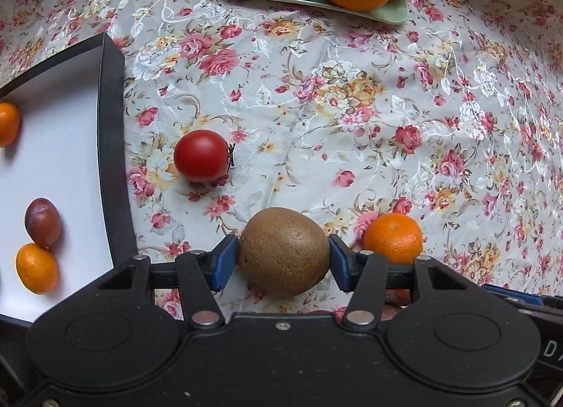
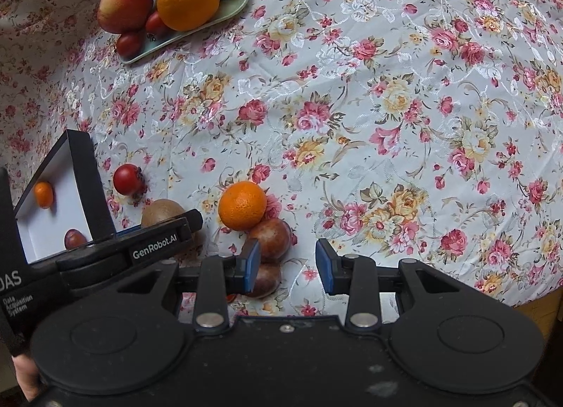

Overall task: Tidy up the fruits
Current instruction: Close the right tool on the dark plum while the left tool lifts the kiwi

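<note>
Left tool clamped on kiwi (round, may slip out, roll toward tangerine); right tool wide open, empty.

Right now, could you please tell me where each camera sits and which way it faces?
Left wrist: on the left gripper, facing forward over its fingers shut on the kiwi, box at left.
Right wrist: on the right gripper, fingers open above plums; left gripper crosses the view.
Shared: kiwi, mandarin, tomato, box, tray.

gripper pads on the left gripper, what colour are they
Blue pads on black arms, gripping the brown kiwi; clearest in the left wrist view.
</note>
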The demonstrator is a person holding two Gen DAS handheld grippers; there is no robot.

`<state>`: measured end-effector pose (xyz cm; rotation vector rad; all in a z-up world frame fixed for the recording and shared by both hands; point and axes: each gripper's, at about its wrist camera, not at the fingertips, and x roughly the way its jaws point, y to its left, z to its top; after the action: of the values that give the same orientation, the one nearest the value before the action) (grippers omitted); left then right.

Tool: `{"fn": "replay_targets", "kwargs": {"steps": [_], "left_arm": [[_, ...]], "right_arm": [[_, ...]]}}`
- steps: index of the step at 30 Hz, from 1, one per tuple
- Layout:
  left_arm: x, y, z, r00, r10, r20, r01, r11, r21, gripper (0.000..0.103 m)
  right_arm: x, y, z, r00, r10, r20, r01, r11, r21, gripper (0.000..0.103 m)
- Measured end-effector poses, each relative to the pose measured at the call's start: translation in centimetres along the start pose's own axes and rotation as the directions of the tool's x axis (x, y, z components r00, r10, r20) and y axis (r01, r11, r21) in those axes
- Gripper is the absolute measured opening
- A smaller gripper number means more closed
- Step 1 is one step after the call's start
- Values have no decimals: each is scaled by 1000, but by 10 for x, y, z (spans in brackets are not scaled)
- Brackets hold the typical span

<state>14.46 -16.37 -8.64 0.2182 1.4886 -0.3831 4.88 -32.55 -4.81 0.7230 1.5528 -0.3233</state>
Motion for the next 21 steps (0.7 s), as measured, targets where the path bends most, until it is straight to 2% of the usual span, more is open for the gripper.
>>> {"fn": "replay_targets", "kwargs": {"steps": [7, 9, 15, 21], "left_arm": [[6, 3, 1, 999, -19, -32, 19, 1000, -12, 60], [2, 2, 0, 1000, -14, -13, 14, 1000, -9, 60], [-22, 5, 0, 994, 58, 89, -59, 998, 6, 60], [-39, 18, 2, 987, 91, 134, -87, 996, -31, 60]], "right_arm": [[14, 7, 1, 1000, -13, -18, 12, 1000, -9, 38], [16, 9, 1, 1000, -10, -17, 10, 1000, -5, 38], [23, 14, 5, 1000, -16, -25, 16, 1000, -3, 38], [33, 23, 7, 998, -47, -39, 47, 999, -18, 38]]}}
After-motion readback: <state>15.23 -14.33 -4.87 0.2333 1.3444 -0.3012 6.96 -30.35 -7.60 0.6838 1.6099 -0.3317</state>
